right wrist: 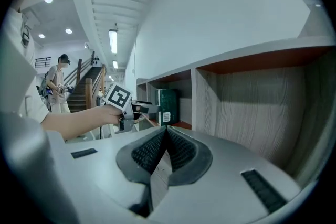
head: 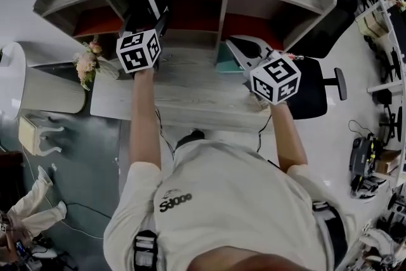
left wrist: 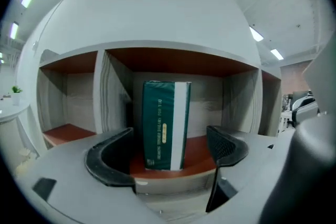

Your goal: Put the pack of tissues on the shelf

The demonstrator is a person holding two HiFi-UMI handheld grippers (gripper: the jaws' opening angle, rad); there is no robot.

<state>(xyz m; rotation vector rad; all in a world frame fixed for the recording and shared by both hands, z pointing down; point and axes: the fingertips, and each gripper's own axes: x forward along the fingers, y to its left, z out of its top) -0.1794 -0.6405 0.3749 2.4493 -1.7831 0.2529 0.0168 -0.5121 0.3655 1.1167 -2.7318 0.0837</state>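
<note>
**Left gripper spread in front of the upright pack; right gripper pressed shut on nothing**

Left gripper's jaws stand wide apart, and the pack of tissues shows in the gap between them without touching either. The dark green pack with its white stripe stands upright on the red-brown floor of the shelf, in the middle compartment, close to that compartment's left wall. How far the pack sits beyond the jaw tips cannot be judged from this view. The print on its face is too small to read.

In the right gripper view the two ribbed pads meet along their length, with nothing between them. That gripper faces an empty compartment to the right, whose far side is cut off by the picture's edge. Off to its left the other gripper and the green pack appear small and sidelong.

From the head view the pack itself is hidden under the shelf's top board and the marker cube of the left gripper. Both sets of jaws are covered by their cubes there. A teal shape on the desk is partly cut off by the right gripper; what it is cannot be told.
</note>
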